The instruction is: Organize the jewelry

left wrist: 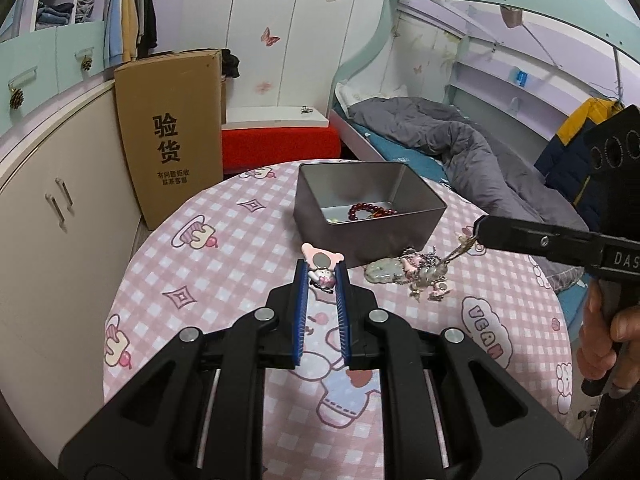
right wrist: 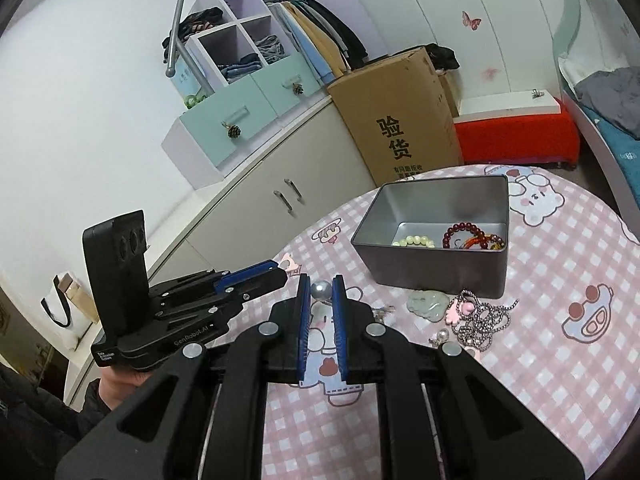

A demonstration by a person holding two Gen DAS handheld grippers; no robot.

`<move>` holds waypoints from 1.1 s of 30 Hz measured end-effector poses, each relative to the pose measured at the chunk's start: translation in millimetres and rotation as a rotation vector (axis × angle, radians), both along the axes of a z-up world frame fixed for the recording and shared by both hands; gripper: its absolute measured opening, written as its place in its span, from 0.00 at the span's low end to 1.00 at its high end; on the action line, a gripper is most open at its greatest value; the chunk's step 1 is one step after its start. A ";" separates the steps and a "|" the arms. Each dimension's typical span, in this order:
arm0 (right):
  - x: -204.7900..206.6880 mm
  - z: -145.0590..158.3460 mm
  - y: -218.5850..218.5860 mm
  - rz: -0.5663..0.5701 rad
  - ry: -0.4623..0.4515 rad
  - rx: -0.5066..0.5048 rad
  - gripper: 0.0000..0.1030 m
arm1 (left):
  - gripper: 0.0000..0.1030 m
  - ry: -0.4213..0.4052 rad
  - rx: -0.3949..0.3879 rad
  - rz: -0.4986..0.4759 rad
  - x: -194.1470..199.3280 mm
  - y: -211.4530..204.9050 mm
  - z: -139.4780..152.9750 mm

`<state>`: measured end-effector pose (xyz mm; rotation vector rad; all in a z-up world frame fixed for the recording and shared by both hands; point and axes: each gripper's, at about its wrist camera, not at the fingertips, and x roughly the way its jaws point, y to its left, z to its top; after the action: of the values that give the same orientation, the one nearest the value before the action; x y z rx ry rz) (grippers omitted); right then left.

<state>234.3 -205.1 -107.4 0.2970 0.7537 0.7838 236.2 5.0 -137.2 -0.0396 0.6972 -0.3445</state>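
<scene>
A grey metal tin point(left wrist: 360, 236) point(right wrist: 440, 268) stands on the pink checked table and holds a dark red bead bracelet point(left wrist: 370, 211) point(right wrist: 472, 234) and a pale green bead bracelet point(right wrist: 414, 241). My left gripper point(left wrist: 323, 271) is shut on a pink bear-shaped charm point(left wrist: 322, 265). My right gripper point(right wrist: 321, 290) is shut on a pearl-like bead point(right wrist: 321, 291) whose chain point(left wrist: 460, 249) hangs from its tip in the left wrist view. A jade pendant point(left wrist: 382, 270) point(right wrist: 428, 302) and a tangle of chains with pink charms point(left wrist: 426, 276) point(right wrist: 480, 316) lie in front of the tin.
A tall cardboard box point(left wrist: 172, 136) leans on the cream cabinet point(left wrist: 48, 208) beyond the table's far left edge. A red stool point(left wrist: 280, 144) with a white board stands behind the table. A bed with a grey quilt point(left wrist: 460, 140) is at the right.
</scene>
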 end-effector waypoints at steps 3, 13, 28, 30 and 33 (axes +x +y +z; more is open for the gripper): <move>2.9 -7.2 -2.4 -0.004 0.024 -0.002 0.09 | 0.13 0.003 -0.003 -0.007 0.6 -2.7 -0.7; -3.1 -64.2 -8.7 -0.059 0.146 -0.306 0.13 | 0.13 0.025 0.005 -0.020 -1.1 -5.7 -7.8; -5.5 -64.6 27.6 0.014 0.017 -0.388 0.22 | 0.13 0.062 0.008 -0.022 -2.7 -10.4 -20.7; -0.5 -70.3 38.8 0.033 -0.003 -0.443 0.22 | 0.13 0.066 0.009 -0.020 -2.5 -9.5 -22.3; 1.4 -83.5 53.9 0.086 -0.044 -0.543 0.18 | 0.13 0.071 0.007 -0.019 -2.5 -8.8 -24.1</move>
<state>235.7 -151.2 -190.9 -0.2415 0.9100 0.6350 233.6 -3.7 -161.3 -0.0391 0.7693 -0.3600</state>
